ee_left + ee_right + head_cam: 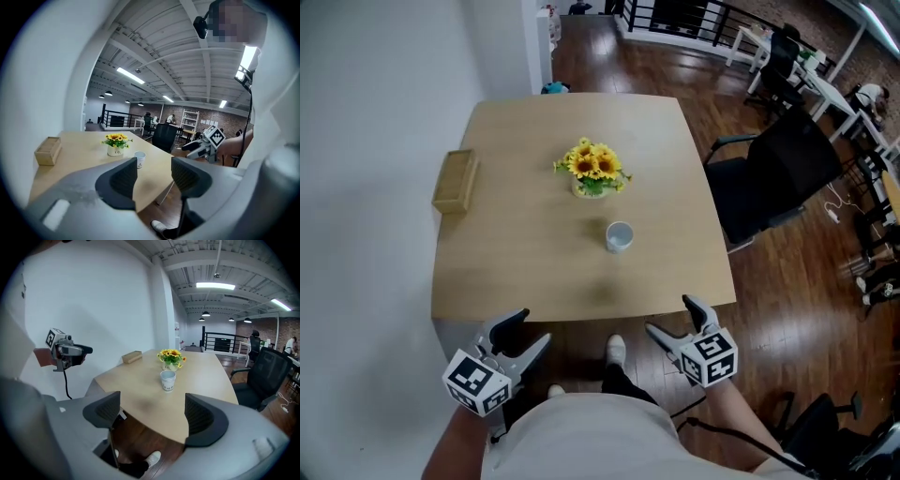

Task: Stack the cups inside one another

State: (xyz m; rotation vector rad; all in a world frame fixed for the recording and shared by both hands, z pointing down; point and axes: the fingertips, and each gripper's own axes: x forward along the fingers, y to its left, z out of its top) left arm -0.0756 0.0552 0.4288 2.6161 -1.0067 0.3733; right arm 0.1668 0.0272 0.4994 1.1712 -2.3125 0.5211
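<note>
One white paper cup stands upright near the middle of the wooden table; it also shows in the left gripper view and the right gripper view. My left gripper hangs open below the table's near edge at the left, nothing between its jaws. My right gripper is open too, just off the near edge at the right. In the left gripper view the gripper points over the table. The right gripper faces the cup from a distance.
A pot of sunflowers stands just behind the cup. A wooden box lies at the table's left edge. A black office chair sits to the right. A white wall runs along the left.
</note>
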